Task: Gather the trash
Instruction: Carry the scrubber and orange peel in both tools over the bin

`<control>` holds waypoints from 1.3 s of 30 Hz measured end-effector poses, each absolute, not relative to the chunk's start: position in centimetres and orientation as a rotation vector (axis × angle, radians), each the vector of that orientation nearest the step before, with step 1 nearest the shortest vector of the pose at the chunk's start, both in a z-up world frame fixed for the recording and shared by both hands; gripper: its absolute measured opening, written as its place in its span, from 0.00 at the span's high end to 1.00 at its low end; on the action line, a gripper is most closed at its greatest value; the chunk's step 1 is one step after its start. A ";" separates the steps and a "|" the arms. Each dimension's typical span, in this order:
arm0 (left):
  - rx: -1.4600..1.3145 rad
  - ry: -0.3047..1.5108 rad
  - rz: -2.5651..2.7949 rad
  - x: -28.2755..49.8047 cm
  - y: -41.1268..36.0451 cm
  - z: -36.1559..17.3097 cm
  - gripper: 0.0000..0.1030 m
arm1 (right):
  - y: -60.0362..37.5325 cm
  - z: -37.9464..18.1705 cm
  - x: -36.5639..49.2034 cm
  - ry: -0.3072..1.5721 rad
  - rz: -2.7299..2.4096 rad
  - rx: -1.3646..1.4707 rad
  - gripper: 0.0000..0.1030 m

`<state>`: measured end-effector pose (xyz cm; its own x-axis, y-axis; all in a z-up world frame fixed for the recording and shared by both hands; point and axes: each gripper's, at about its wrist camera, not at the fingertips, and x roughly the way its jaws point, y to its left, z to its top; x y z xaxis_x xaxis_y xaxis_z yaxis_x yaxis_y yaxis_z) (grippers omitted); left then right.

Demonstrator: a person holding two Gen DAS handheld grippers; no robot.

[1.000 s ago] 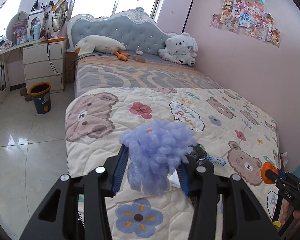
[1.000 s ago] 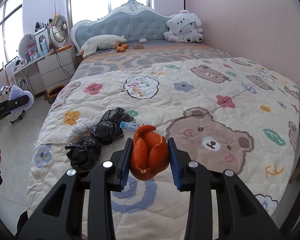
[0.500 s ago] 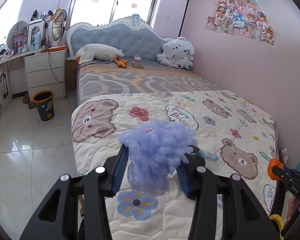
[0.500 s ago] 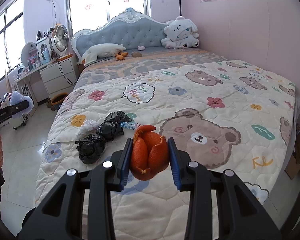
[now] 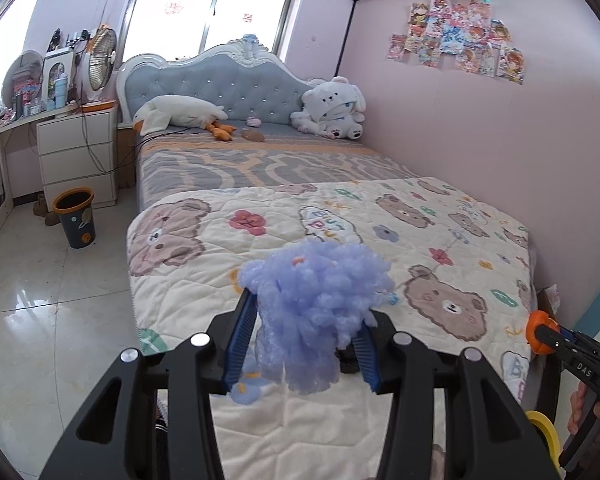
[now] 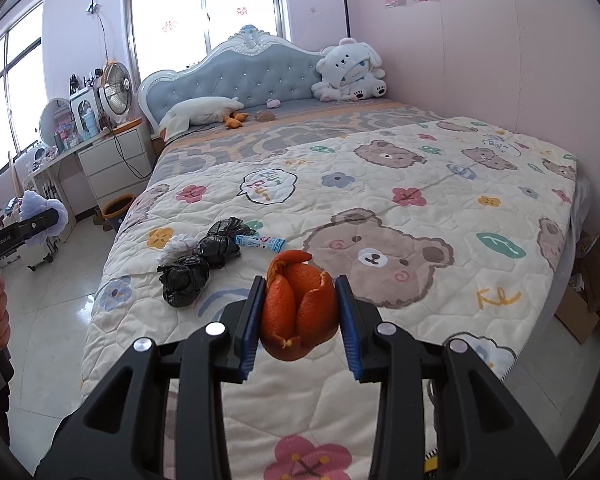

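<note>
Left claw (image 5: 306, 342): clamped on purple foam wad (image 5: 316, 304). Right claw (image 6: 300, 322): clamped on orange peel (image 6: 298, 314). Advice: keep both grips firm; carry toward waste bin (image 5: 75, 218), ten o'clock.

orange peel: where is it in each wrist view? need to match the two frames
Left wrist: the orange peel sits at the far right edge, small, clamped at the tip of the right gripper.
Right wrist: orange peel is low in the centre, large, pinched between the right gripper's fingers.
Shared landmark: the white plush toy at the headboard.
</note>
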<state>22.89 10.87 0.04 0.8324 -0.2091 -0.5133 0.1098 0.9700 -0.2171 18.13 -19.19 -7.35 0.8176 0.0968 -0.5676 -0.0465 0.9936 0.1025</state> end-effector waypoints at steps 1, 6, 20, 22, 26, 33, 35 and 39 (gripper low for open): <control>-0.183 0.564 -0.178 22.6 10.5 0.1 0.58 | -19.4 -7.3 17.5 0.606 0.075 0.086 0.67; -0.174 0.569 -0.208 20.6 7.9 0.2 0.58 | -20.4 -6.9 15.5 0.592 0.069 0.093 0.67; -0.085 0.573 -0.388 13.3 -2.4 1.2 0.58 | -24.9 -6.2 7.6 0.573 0.013 0.128 0.67; -0.075 0.569 -0.428 12.3 -3.8 1.3 0.58 | -25.6 -6.2 6.4 0.573 0.000 0.133 0.67; -0.043 0.561 -0.493 10.4 -6.5 1.5 0.58 | -27.2 -6.5 3.9 0.575 -0.025 0.148 0.67; -0.005 0.562 -0.576 8.2 -10.5 1.6 0.58 | -29.8 -7.1 0.5 0.582 -0.067 0.176 0.67; 0.004 0.564 -0.591 7.8 -11.2 1.5 0.57 | -30.5 -7.4 -0.3 0.589 -0.074 0.182 0.66; 0.027 0.584 -0.621 7.2 -13.2 0.8 0.57 | -31.4 -8.0 -1.5 0.600 -0.081 0.193 0.66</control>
<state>7.15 -13.17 0.82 0.6583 -0.5411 -0.5233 0.5558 0.8182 -0.1470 -1.52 -31.39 -7.98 0.8227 -0.0194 -0.5682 0.1313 0.9789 0.1568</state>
